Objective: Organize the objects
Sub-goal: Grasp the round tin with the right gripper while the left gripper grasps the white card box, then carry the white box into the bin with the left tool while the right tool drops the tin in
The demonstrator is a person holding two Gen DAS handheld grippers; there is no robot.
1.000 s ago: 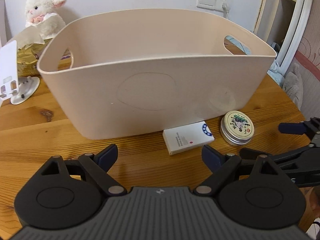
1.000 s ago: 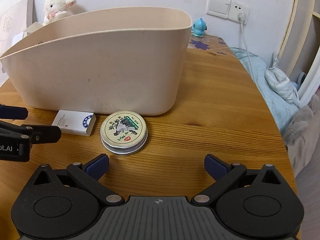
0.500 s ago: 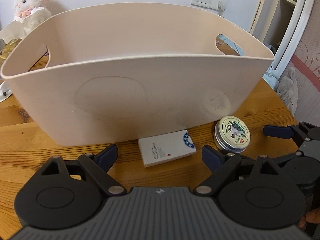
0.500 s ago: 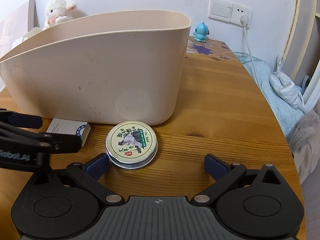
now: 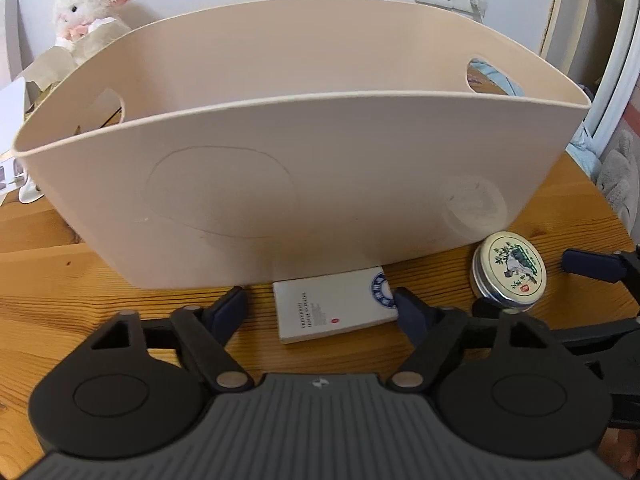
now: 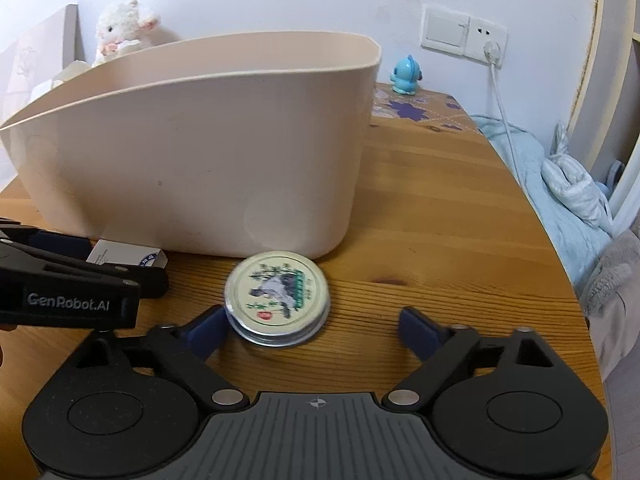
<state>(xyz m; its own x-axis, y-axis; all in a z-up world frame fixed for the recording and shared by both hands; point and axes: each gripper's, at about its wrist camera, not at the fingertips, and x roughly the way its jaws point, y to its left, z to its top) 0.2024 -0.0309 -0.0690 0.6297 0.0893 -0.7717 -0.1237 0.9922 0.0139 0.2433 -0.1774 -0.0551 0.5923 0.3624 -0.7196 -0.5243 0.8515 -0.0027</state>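
A large beige plastic basket [image 5: 224, 196] with handle holes stands on the wooden table; it also shows in the right wrist view [image 6: 192, 168]. A small white box [image 5: 332, 310] lies in front of it, between the open fingers of my left gripper [image 5: 320, 308], its right end against the right pad. A round tin [image 6: 276, 298] with a picture lid lies to the right; it also shows in the left wrist view [image 5: 508, 276]. My right gripper [image 6: 310, 326] is open around the tin, left pad touching it.
A white plush lamb [image 5: 88, 12] sits behind the basket at the left. A blue toy figure [image 6: 406, 74] stands at the far wall by a socket with a cable [image 6: 500, 92]. The table's right edge [image 6: 560, 264] borders bedding.
Both grippers have moved forward and down. The white box now lies between the left fingers and the tin between the right fingers. Both stay open.
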